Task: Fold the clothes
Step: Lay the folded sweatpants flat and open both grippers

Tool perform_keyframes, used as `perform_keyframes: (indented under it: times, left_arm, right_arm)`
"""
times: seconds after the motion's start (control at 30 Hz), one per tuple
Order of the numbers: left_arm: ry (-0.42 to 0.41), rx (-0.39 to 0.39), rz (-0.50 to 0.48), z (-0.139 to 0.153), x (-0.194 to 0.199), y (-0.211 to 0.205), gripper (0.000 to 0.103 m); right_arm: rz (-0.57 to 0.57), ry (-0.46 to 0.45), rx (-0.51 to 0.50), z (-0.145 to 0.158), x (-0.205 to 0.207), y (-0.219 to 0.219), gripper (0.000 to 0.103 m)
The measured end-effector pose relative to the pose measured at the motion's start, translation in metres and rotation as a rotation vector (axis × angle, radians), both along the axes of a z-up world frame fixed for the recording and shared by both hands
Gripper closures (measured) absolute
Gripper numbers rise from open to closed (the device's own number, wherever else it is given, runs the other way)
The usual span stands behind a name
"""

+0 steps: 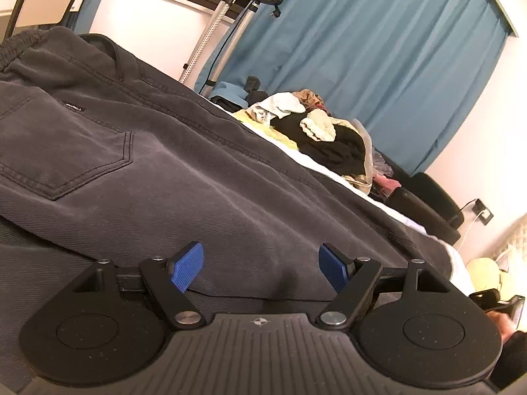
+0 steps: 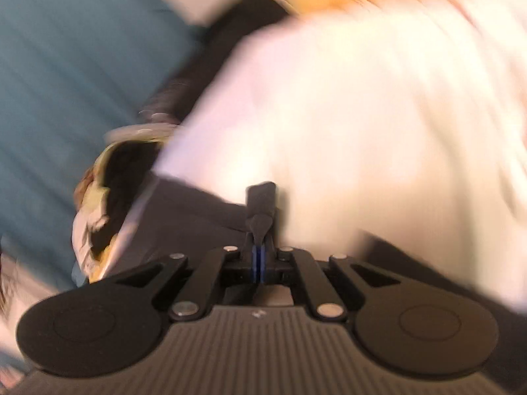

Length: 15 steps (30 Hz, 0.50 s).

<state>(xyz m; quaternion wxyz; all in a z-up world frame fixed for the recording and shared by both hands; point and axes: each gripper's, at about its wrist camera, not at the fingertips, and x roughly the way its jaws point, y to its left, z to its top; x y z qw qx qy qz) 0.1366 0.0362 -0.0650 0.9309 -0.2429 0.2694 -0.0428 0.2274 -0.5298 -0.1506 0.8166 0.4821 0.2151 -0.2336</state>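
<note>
Blue curtains (image 1: 378,49) back a bed (image 1: 346,177) where dark trousers (image 1: 148,138) lie spread. Left hand-held gripper (image 1: 262,268) hovers spread above them; right hand-held gripper (image 2: 261,210) is pressed together, pinching nothing visible.

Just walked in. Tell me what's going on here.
A person is folding laundry on a bed with a handheld gripper in each hand. The left gripper hovers open over dark grey denim trousers spread flat on the white bedsheet, its blue pads clear of the cloth. The right gripper is shut, in a blurred view; whether it pinches the dark fabric there is unclear. A pile of unfolded mixed clothes waits further along, before blue curtains.
</note>
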Motion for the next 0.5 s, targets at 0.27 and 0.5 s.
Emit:
perform_keyframes:
  times: [0.27, 0.5]
  left_arm:
    - [0.014, -0.005, 0.022, -0.001, -0.001, 0.003, 0.022]
    - [0.023, 0.046, 0.009, -0.002, 0.005, -0.004, 0.021]
  right_arm:
    - [0.069, -0.18, -0.239, 0.06, -0.016, 0.028, 0.1]
    - [0.124, 0.1, -0.103, -0.002, -0.014, 0.002, 0.098]
